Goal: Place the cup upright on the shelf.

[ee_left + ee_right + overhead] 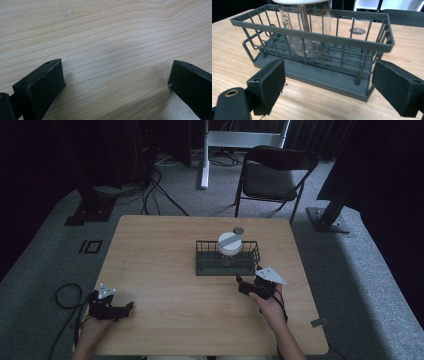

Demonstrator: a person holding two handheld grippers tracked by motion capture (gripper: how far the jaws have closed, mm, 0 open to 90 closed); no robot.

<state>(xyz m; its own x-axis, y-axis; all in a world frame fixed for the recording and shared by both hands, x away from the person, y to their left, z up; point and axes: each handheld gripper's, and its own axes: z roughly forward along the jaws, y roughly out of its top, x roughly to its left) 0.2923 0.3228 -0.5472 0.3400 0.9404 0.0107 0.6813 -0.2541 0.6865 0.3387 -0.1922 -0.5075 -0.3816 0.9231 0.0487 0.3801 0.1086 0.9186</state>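
Right gripper (329, 85) held with jaws spread wide, empty, just before dark wire basket (317, 37) at table's far middle. Left gripper (115, 82) also wide, empty, over bare table (105, 32). Glass jar with white lid (230, 243) stands upright inside basket; if rim is bumped or basket lifted unevenly, jar may be tipped.
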